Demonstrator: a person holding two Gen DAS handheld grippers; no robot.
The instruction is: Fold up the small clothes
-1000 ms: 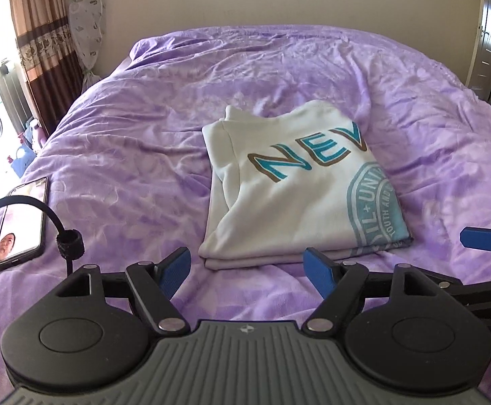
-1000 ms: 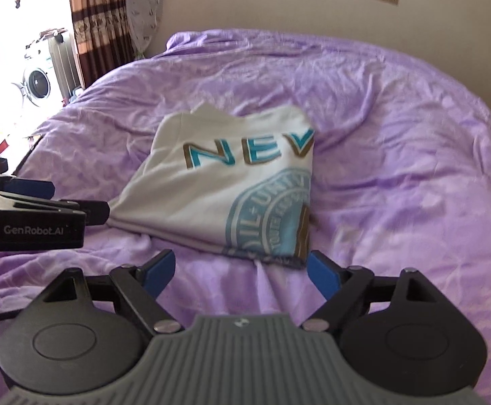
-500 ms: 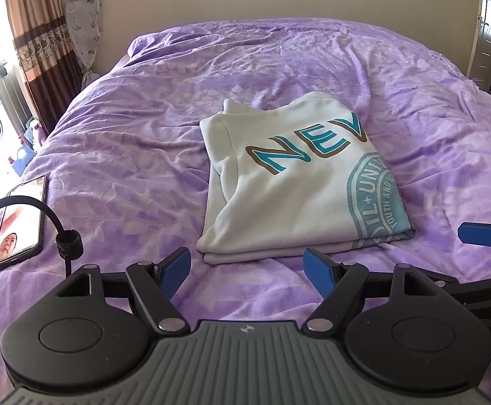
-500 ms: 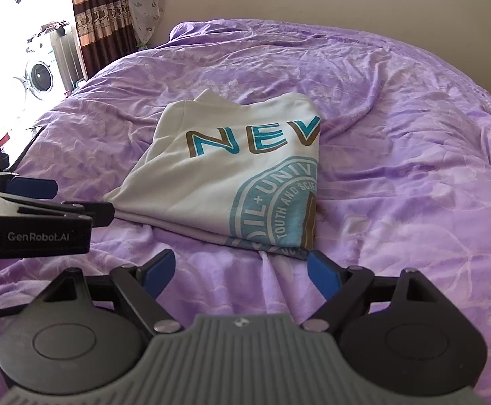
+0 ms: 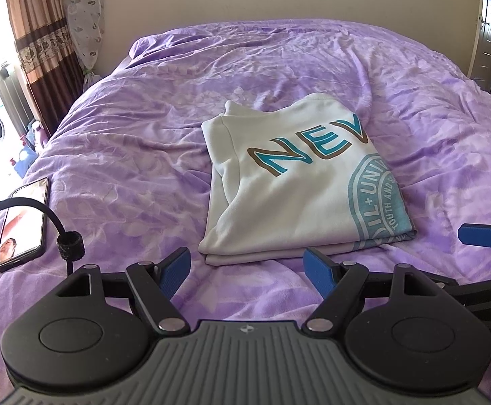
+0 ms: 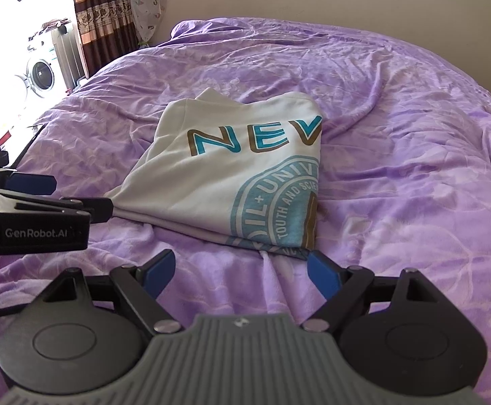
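Observation:
A white T-shirt with teal "NEV" lettering and a round teal print lies folded into a rectangle on the purple bed; it also shows in the right wrist view. My left gripper is open and empty, just short of the shirt's near edge. My right gripper is open and empty, near the shirt's near right corner. The left gripper's body shows at the left of the right wrist view, and a right fingertip shows at the right of the left wrist view.
A purple bedspread covers the bed. A phone with a lit screen lies at the left edge, with a black cable over it. Curtains and a washing machine stand at the left, a door at the right.
Both grippers have pulled back and risen slightly from the folded shirt. The shirt has not moved. Both stay open.

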